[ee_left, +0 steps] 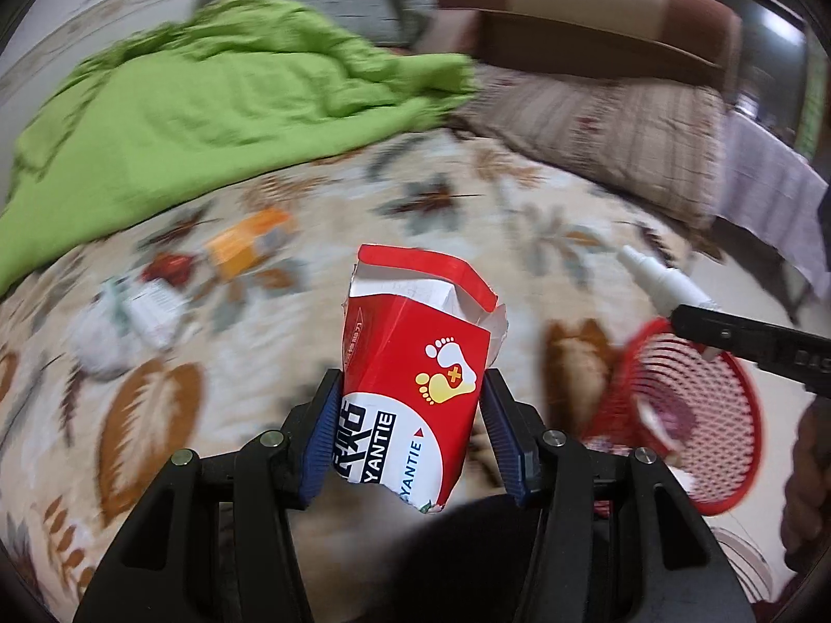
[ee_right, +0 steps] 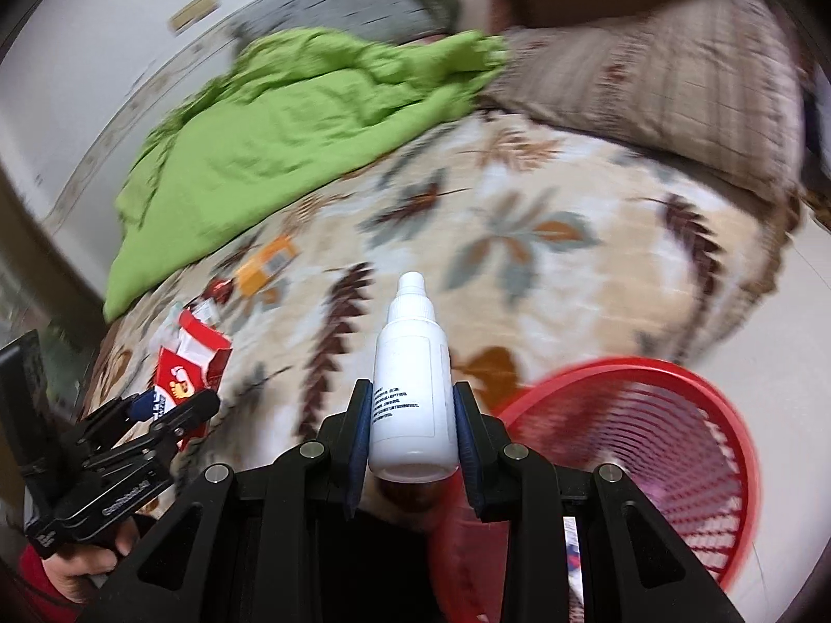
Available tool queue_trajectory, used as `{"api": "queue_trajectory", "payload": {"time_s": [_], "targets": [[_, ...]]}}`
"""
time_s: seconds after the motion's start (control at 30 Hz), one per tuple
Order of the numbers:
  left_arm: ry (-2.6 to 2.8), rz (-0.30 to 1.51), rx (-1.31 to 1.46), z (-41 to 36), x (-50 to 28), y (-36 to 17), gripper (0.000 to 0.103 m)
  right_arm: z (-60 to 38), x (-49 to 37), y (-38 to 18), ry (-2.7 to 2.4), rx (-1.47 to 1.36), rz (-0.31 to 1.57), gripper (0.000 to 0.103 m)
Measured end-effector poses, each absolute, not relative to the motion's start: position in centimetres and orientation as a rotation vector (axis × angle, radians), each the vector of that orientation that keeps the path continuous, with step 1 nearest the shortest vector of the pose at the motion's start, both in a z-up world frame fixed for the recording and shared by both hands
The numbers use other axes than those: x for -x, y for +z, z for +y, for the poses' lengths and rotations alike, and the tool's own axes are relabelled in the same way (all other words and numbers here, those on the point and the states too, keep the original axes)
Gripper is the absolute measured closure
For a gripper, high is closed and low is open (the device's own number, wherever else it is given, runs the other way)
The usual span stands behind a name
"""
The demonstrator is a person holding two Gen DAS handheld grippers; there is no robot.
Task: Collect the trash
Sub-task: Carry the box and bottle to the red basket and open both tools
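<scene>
Tongs both clamped: left gripper (ee_left: pixel 410 431) on a torn red-and-white cardboard box (ee_left: pixel 415 358), right gripper (ee_right: pixel 413 425) on a white plastic dropper bottle (ee_right: pixel 413 379); red mesh plastic basket (ee_right: pixel 649 415) at its four o'clock.

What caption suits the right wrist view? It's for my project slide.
Right gripper clamps a white dropper bottle above the leaf-print bedspread, red mesh basket alongside.

Bedspread litter (ee_left: pixel 244 249) blurred; red basket (ee_right: pixel 675 436) cut off.
</scene>
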State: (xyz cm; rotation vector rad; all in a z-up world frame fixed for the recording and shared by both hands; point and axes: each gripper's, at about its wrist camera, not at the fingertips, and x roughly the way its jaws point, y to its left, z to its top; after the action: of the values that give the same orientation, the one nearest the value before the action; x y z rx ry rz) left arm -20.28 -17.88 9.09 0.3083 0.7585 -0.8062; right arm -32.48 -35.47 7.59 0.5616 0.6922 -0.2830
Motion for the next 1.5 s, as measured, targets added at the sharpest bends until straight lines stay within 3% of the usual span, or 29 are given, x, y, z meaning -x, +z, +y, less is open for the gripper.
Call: {"api": "queue_trajectory", "payload": {"time_s": [0.4, 1.03, 1.13, 1.5], "targets": [[-1.101, 0.865, -0.358, -26.7, 26.1, 9.2, 0.051, -41.0, 41.4, 7.1, -0.468, -0.642, 0.685, 0.071], [-1.224, 0.962, -0.425, -31.5, 29.0, 7.3, 0.049, -42.0, 42.7, 4.9, -0.477, -0.714, 0.699, 0.070], [-1.243, 0.972, -0.431, -31.8, 29.3, 7.2, 0.041, -42.0, 42.8, 5.0, -0.487, -0.713, 0.698, 0.068], [-1.250, 0.996, -0.407, -31.4, 29.1, 7.1, 0.032, -42.1, 42.6, 6.0, -0.494, -0.688, 0.671, 0.066]]}}
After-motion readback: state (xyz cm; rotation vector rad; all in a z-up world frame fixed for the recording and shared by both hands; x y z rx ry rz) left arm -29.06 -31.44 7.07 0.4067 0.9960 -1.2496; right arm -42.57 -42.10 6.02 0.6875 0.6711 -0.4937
